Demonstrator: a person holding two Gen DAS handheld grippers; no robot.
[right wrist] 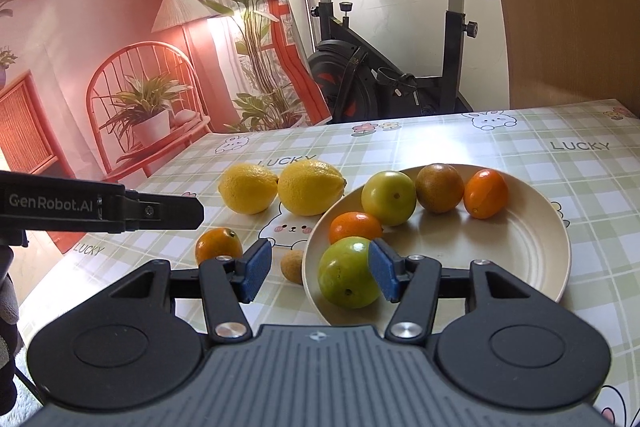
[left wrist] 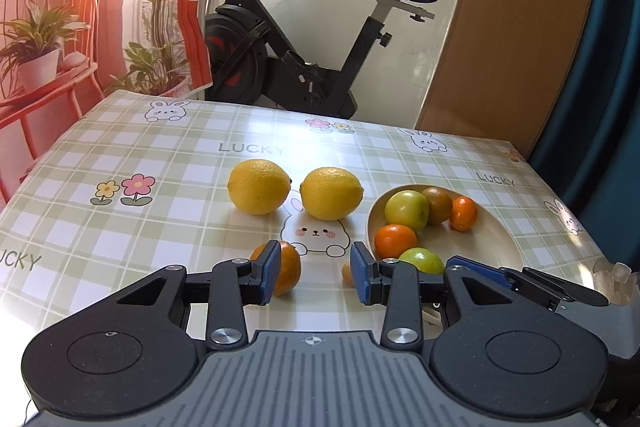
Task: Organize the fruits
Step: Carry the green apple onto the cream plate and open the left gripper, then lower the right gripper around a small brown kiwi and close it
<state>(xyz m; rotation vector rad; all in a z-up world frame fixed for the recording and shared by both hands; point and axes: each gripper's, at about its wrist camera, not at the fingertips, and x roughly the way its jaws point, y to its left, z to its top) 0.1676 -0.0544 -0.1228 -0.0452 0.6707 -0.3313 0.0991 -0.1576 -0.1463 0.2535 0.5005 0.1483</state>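
Five fruits sit in my cream plate (right wrist: 532, 255); two lemons (right wrist: 310, 187), an orange (right wrist: 218, 245) lie on the tabletop (right wrist: 560, 179).

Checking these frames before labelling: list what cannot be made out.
- Small tan round fruit: left wrist view, mostly hidden behind the left gripper finger.
- Near green round fruit: left wrist view, lower half hidden by that gripper's linkage.
- Cream round plate: near rim hidden by the right gripper body in both views.
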